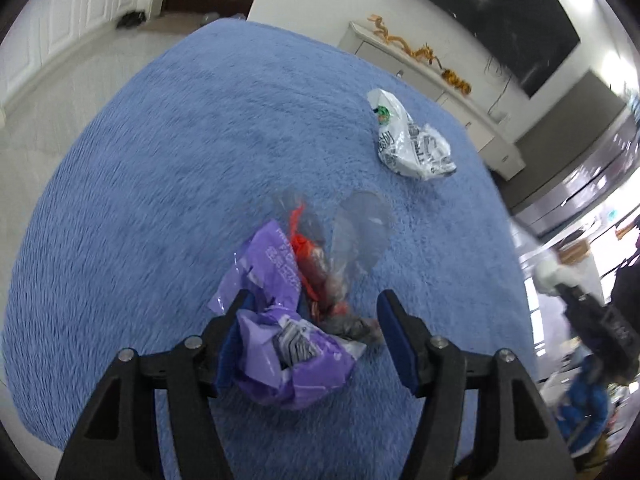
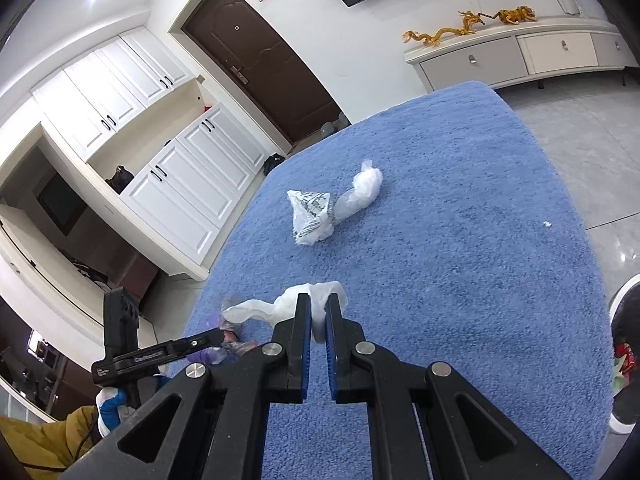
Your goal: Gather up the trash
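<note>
My left gripper (image 1: 314,308) is open above the blue rug (image 1: 160,152). Between its jaws lies a crumpled purple plastic bag (image 1: 288,360), with a clear wrapper holding red scraps (image 1: 320,256) just beyond it. A white printed plastic bag (image 1: 412,140) lies farther off to the right. My right gripper (image 2: 319,312) is shut on a white crumpled tissue (image 2: 288,304), held above the rug (image 2: 460,280). In the right wrist view, the white printed bag and a clear wrapper (image 2: 332,208) lie ahead, and the left gripper (image 2: 160,356) shows at lower left over the purple bag (image 2: 208,356).
A white low cabinet (image 2: 520,56) with golden dragon figures (image 2: 472,24) stands beyond the rug. White cupboards (image 2: 180,168) and a brown door (image 2: 264,56) are at the left. Grey tile floor (image 2: 592,152) surrounds the rug. A white bin rim (image 2: 618,300) is at the right edge.
</note>
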A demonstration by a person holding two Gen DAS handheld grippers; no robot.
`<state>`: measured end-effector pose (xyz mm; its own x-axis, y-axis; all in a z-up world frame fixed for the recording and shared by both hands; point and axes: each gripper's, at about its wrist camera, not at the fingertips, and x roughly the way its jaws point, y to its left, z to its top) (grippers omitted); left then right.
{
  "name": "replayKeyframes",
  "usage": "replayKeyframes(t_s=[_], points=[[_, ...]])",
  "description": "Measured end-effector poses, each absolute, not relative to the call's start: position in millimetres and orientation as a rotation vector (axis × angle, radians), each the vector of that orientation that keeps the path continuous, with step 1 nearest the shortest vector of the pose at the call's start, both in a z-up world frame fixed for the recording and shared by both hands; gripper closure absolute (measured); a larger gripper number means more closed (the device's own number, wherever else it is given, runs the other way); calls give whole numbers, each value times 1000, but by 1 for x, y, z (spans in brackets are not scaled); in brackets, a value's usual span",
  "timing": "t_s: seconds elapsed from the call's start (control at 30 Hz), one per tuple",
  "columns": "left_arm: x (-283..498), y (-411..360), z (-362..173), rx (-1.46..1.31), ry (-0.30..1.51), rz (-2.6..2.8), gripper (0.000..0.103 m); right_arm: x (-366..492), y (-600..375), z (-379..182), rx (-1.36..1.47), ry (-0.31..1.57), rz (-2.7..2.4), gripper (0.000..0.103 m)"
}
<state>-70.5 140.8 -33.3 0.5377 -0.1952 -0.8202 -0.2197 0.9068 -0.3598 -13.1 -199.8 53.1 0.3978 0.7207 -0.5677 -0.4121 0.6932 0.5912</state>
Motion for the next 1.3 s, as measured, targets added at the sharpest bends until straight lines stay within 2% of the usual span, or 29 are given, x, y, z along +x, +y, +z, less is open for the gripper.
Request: replayKeyframes(t_s=[0.17, 0.2, 0.27, 0.3, 0.33, 0.6, 0.77, 1.03, 1.3], points=[[-53, 110, -40, -235, 1018, 102, 44, -8, -207, 52, 382, 907, 715, 96], [-51, 107, -42, -211, 1012, 119, 48, -7, -208, 51, 382, 907, 712, 96], [-50, 102, -42, -165, 1002, 131, 63, -6, -212, 50, 381, 908, 704, 96], [-49, 101, -42, -163, 999, 124, 65, -5, -214, 48, 381, 909, 699, 96], [-48, 101, -41, -158, 995, 119, 74, -4, -215, 47, 382, 910, 695, 96], [-42, 87, -16, -132, 950, 27, 77, 0, -246, 43, 419, 889, 664, 96], [-24, 48, 10, -116, 925, -112, 77, -6, -281, 44, 457, 851, 610, 96], [12, -68, 32, -30, 906, -382, 77, -32, -374, 42, 490, 788, 402, 96], [53, -226, 16, 81, 967, -664, 77, -51, -481, 7, 564, 818, 110, 96]])
